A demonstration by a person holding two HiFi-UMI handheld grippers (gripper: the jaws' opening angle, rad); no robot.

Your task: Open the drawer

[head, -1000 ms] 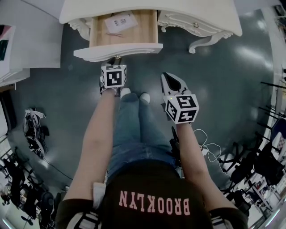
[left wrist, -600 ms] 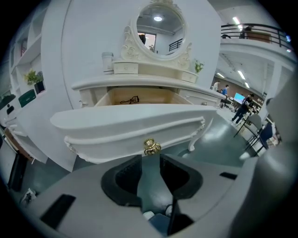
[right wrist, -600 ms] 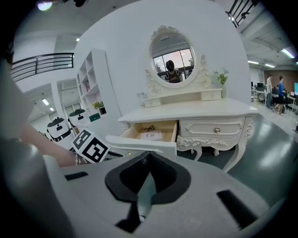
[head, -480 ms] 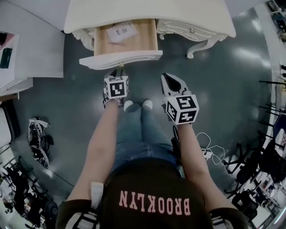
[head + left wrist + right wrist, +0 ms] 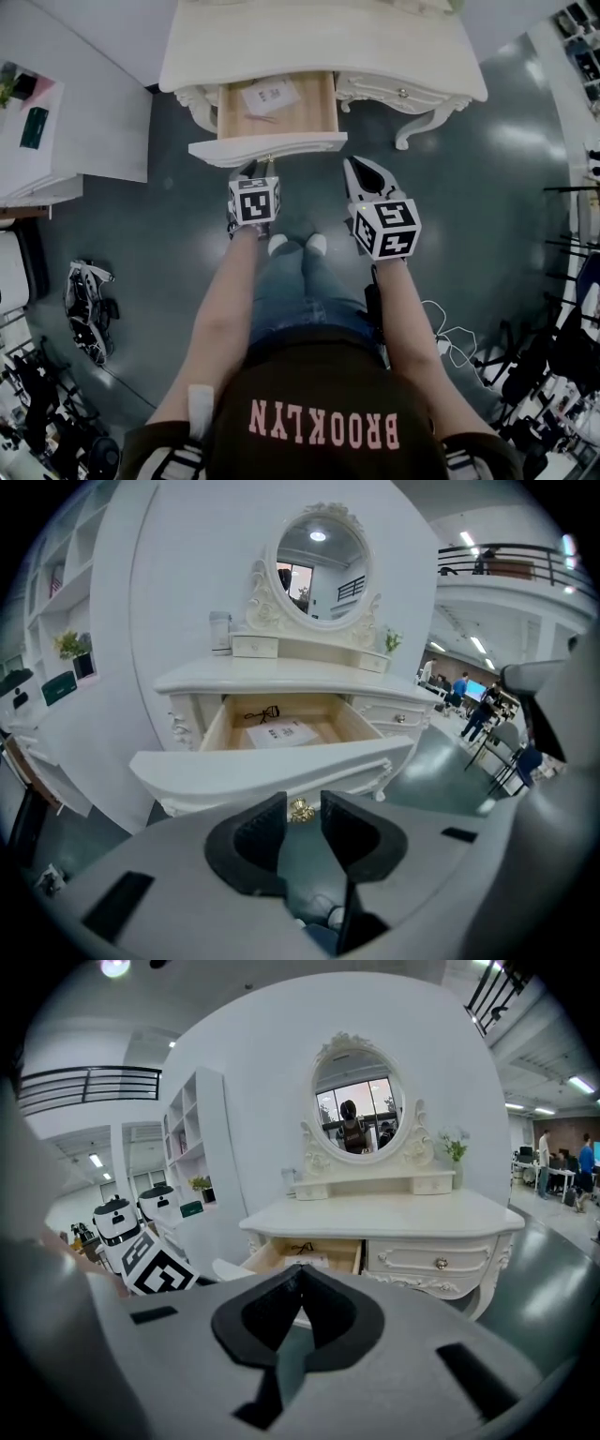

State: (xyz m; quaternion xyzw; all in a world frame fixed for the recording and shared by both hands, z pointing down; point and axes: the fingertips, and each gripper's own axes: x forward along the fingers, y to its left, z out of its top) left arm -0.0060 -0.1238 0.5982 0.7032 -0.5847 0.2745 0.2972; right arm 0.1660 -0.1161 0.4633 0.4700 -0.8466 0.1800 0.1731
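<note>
The white dressing table's left drawer (image 5: 272,108) is pulled out, with a paper sheet (image 5: 281,733) and a small dark item lying inside. On its white front panel (image 5: 272,761) sits a gold knob (image 5: 300,809). My left gripper (image 5: 248,171) hovers just in front of that panel. Its jaws are closing; the knob shows in the gap at the tips of its pads (image 5: 262,832), which do not press on it. My right gripper (image 5: 361,169) is to the right of the drawer, away from the table, its jaws shut on nothing (image 5: 300,1274).
A second, closed drawer (image 5: 436,1260) with a round knob sits to the right. An oval mirror (image 5: 319,560) tops the table. A white cabinet (image 5: 75,112) stands at left. Equipment (image 5: 89,295) and cables (image 5: 445,323) lie on the dark floor. The person's feet (image 5: 295,246) are below the grippers.
Both grippers have risen a little and the head view has shifted, so the table sits lower in the picture. The drawer stays pulled out; the left gripper stays by its knob.
</note>
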